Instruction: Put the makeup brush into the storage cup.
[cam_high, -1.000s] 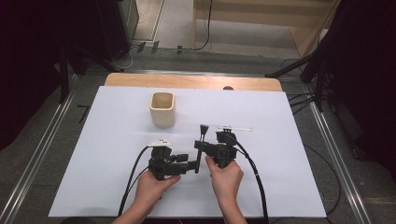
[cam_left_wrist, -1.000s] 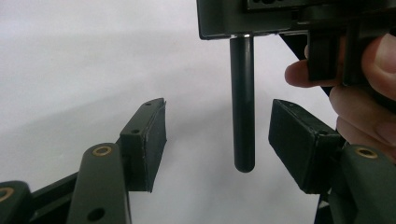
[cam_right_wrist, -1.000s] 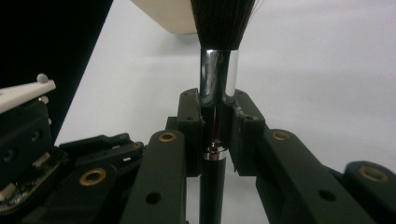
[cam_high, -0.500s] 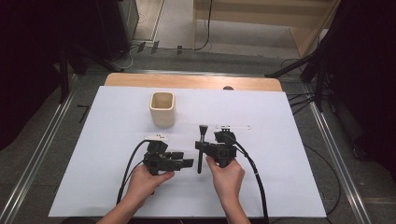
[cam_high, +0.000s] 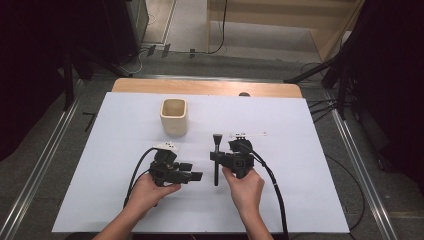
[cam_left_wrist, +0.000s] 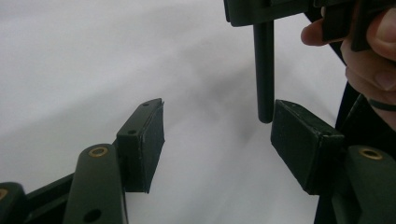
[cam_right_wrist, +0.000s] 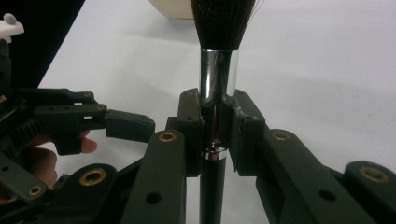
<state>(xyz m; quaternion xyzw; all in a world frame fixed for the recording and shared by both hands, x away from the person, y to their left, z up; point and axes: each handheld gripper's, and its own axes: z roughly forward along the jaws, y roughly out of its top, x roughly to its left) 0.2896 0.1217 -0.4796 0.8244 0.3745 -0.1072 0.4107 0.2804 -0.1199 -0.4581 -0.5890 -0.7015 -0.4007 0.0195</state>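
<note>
Leftmost in the high view, the left claw (cam_high: 196, 176) sits low over the white worktop (cam_high: 300, 165), held in the person's left hand (cam_high: 145, 192) with its jaws pointing toward the right hand's tool. Its jaws stand apart with nothing pressed between them; in the left gripper view the two black pads (cam_left_wrist: 142, 142) frame bare worktop, and the dark handle end of the brush (cam_left_wrist: 264, 70) hangs just beside the far pad without touching it, as far as can be told. Behind and slightly right of the left claw, a cream-coloured cup (cam_high: 174, 116) stands upright on the worktop, well apart from both hands. Further right, the right claw (cam_high: 216, 156) is clamped on the brush (cam_high: 216, 160), which lies roughly along the depth of the worktop in the high view, bristles pointing away from the person and toward the cup side. In the right gripper view the jaws close tightly on the shiny metal ferrule of the brush (cam_right_wrist: 218, 79), with the dark bristles fanning out above the pads and the black handle running down below them. The left claw (cam_right_wrist: 133, 125) shows at the left of that view, close to the brush handle. The person's right hand (cam_high: 245, 187) grips the right tool from below, and its cable (cam_high: 272, 185) trails off toward the near edge.
</note>
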